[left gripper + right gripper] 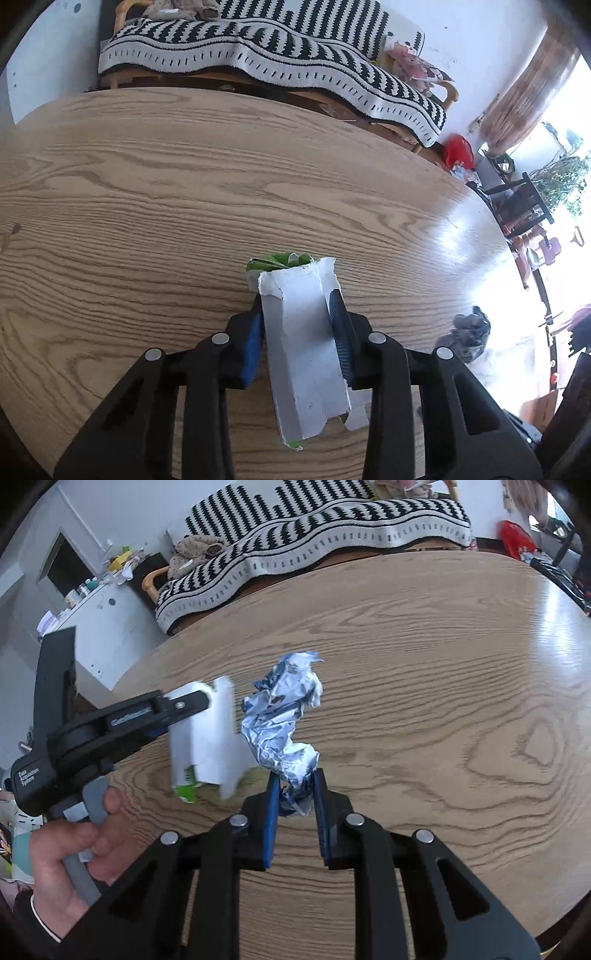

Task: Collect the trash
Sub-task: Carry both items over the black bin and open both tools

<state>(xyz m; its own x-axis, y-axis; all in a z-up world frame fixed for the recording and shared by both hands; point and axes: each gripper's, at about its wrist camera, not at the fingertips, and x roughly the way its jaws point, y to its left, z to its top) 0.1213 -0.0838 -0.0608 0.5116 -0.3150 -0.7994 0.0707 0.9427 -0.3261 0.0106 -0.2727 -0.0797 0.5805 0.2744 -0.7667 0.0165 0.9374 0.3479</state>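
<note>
A flattened white carton [306, 347] is pinched in the left claw [297, 321], and a crumpled foil wrapper [284, 720] is clamped in the right claw [295, 794], both above the desk [147, 184]. Both grips should be kept firm until a bin is reached; no bin is seen, and the carton's print is hidden

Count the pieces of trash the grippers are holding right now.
2. A flattened white carton is clamped in the left gripper; a crumpled foil wrapper is pinched in the right gripper. Both are above the wooden table.
</note>
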